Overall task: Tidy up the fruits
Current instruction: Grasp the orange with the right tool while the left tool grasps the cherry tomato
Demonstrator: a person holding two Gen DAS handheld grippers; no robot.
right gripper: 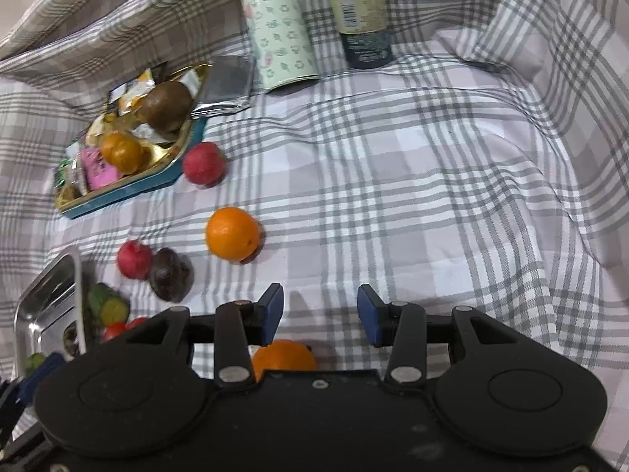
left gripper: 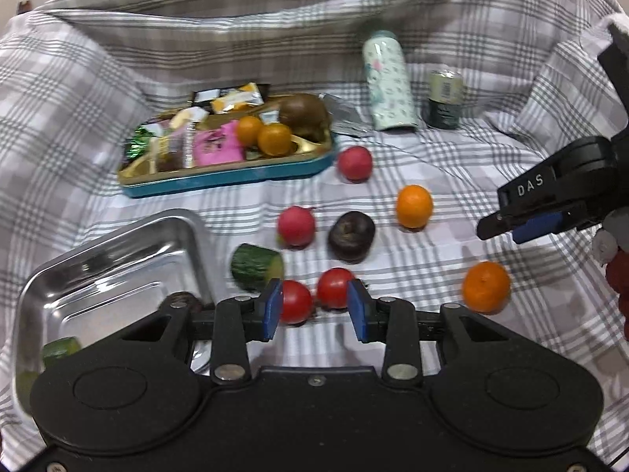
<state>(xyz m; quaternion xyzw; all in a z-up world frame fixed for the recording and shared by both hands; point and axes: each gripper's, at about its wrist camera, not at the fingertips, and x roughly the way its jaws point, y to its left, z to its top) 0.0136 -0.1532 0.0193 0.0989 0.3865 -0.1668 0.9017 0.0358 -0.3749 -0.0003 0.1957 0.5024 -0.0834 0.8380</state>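
Fruits lie loose on a checked cloth (right gripper: 393, 157): two red tomatoes (left gripper: 334, 287), two oranges (left gripper: 413, 206), two pink-red fruits (left gripper: 355, 163), a dark purple fruit (left gripper: 351, 236) and a cucumber piece (left gripper: 257, 265), all near a steel tray (left gripper: 118, 259) and a blue snack tray (left gripper: 236, 173). The left gripper (left gripper: 316, 310) hovers released, its blue pads standing either side of the tomatoes without pressing them. The right gripper (right gripper: 320, 314) is likewise released and empty over bare cloth, with one orange (right gripper: 283, 356) just beneath its body.
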